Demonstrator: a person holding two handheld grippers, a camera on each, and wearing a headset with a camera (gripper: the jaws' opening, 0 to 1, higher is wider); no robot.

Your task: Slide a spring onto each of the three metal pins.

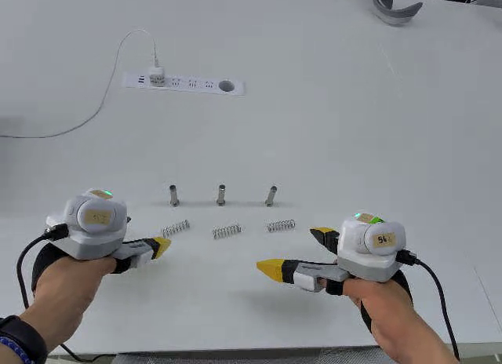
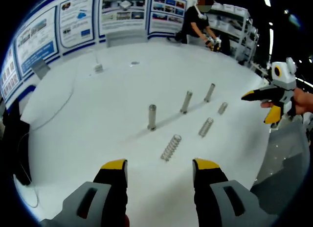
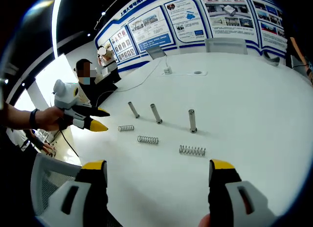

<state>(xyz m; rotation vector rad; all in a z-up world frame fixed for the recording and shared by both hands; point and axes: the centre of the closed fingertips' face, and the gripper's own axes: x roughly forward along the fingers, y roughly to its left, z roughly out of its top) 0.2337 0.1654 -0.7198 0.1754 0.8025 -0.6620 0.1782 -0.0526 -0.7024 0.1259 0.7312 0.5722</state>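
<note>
Three metal pins stand upright in a row parallel to the near edge of the white worktop: the left pin, the middle pin and the right pin. Each pin is bare. Between the pins and the near edge lie three springs on their sides, one before each pin and apart from it: the left spring, the middle spring and the right spring.

The left hand-held gripper hovers near the near edge toward the left corner, held in the person's left hand, its yellow tips pointing at the left spring. In the left gripper view its jaws stand apart with nothing between them, and the left spring lies just beyond them on the worktop.

The right hand-held gripper is held in the right hand toward the near right corner, its yellow-tipped jaws spread wide and empty, aimed across the worktop at the springs. In the right gripper view the right spring lies nearest its jaws, short of them.

Neither hand-held gripper touches a spring or a pin.

Toward the far edge lies a white power strip with a white plug in it, and a thin cable runs from the plug off toward the left edge.
</note>
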